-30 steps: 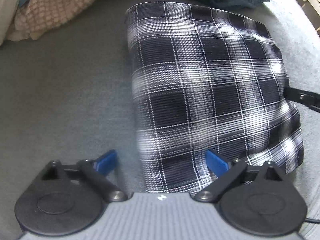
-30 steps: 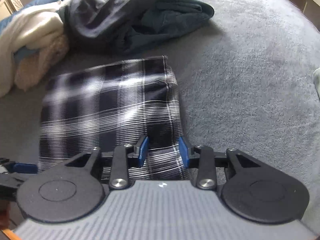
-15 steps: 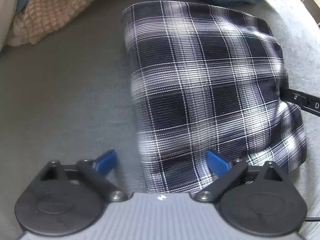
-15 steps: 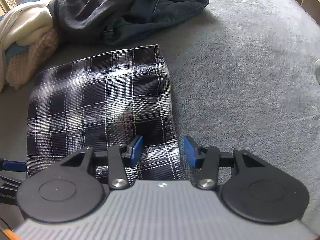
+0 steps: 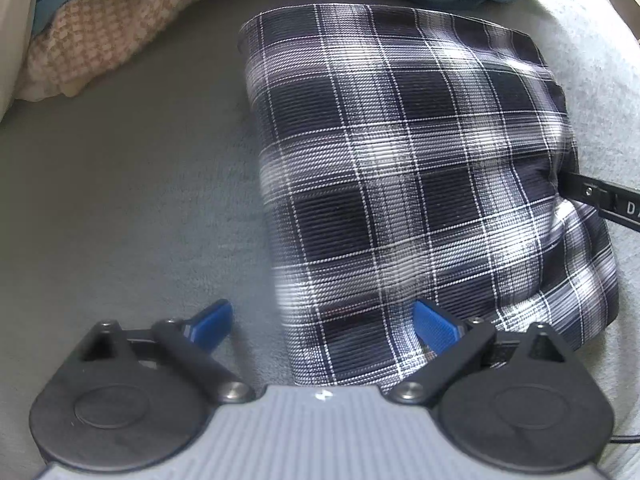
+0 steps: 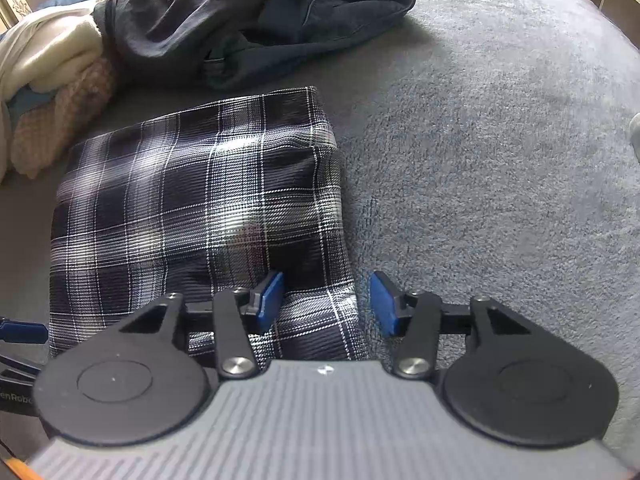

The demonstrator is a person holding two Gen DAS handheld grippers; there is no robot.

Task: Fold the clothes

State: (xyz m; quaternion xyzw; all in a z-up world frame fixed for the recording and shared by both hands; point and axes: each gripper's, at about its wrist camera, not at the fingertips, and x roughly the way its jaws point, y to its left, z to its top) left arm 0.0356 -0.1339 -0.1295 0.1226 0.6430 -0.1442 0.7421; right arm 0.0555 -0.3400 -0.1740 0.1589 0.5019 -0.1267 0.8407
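Plaid garment: navy and white check, folded to a rough rectangle, lying flat on the grey carpet.

Right gripper: jaws have just been opening; the garment's near right edge lies between the blue pads, which stand off the cloth, gripping nothing.

Left gripper: jaws spread wide over the garment's near left edge, one pad over carpet, the other over the plaid; nothing gripped.

Dark clothes: crumpled heap just beyond the garment's far edge.

Pale knit and cream fabrics: piled at the far left, apart from the plaid.
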